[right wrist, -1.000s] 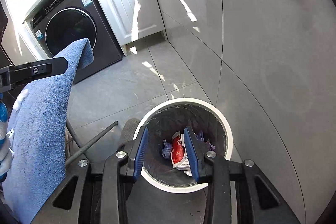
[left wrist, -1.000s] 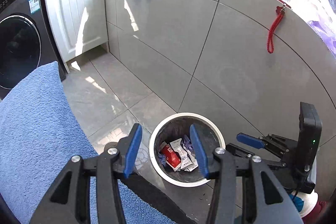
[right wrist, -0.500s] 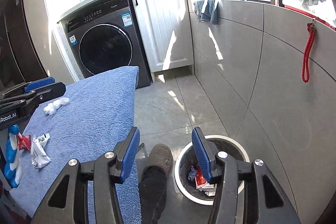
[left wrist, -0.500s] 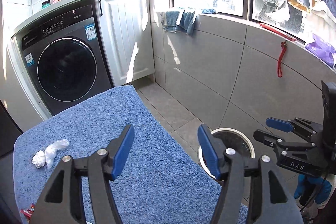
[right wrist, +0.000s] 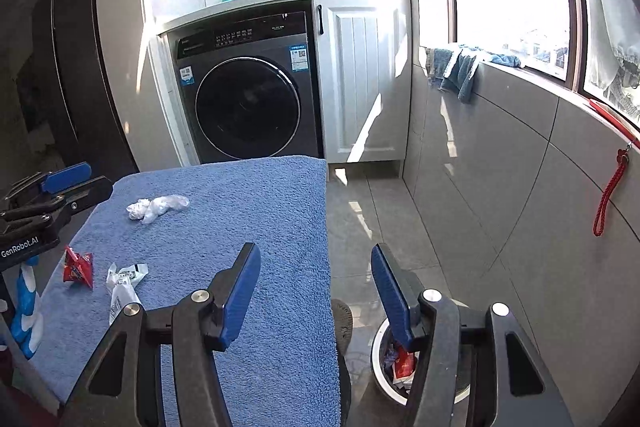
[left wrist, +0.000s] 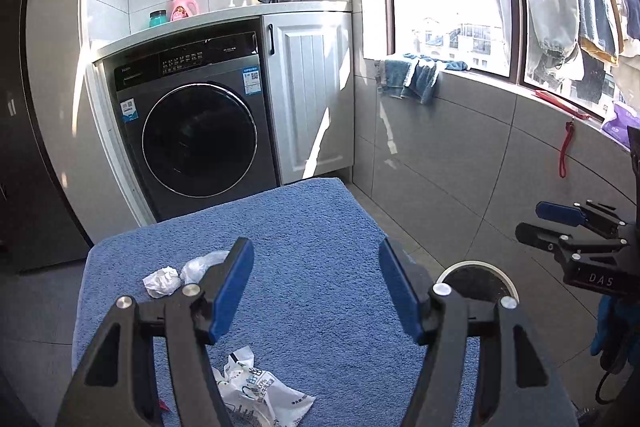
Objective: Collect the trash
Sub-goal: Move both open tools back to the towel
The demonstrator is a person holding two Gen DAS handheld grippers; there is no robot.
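A blue towel point(left wrist: 320, 227) covers the table. On it lie a crumpled white paper point(left wrist: 162, 281), a clear plastic wrap point(left wrist: 200, 265) and a white printed wrapper point(left wrist: 256, 391). The right wrist view also shows a red wrapper point(right wrist: 78, 267) beside that white wrapper point(right wrist: 124, 285). My left gripper point(left wrist: 316, 267) hangs open and empty above the towel's near half. My right gripper point(right wrist: 316, 267) hovers over the towel's right edge, its jaws opening with nothing between them. A white-rimmed bin point(right wrist: 376, 359) holding several wrappers stands on the floor below it.
A dark washing machine point(left wrist: 200, 131) and a white cabinet point(left wrist: 312, 95) stand behind the table. The grey tiled wall point(right wrist: 500, 187) runs along the right, with a red cord point(right wrist: 608, 195) hanging on it. A shoe point(right wrist: 342, 319) rests on the floor by the bin.
Both grippers rose from just above the bin and swung left over the towel-covered table. Both pairs of jaws stand wider apart than before.
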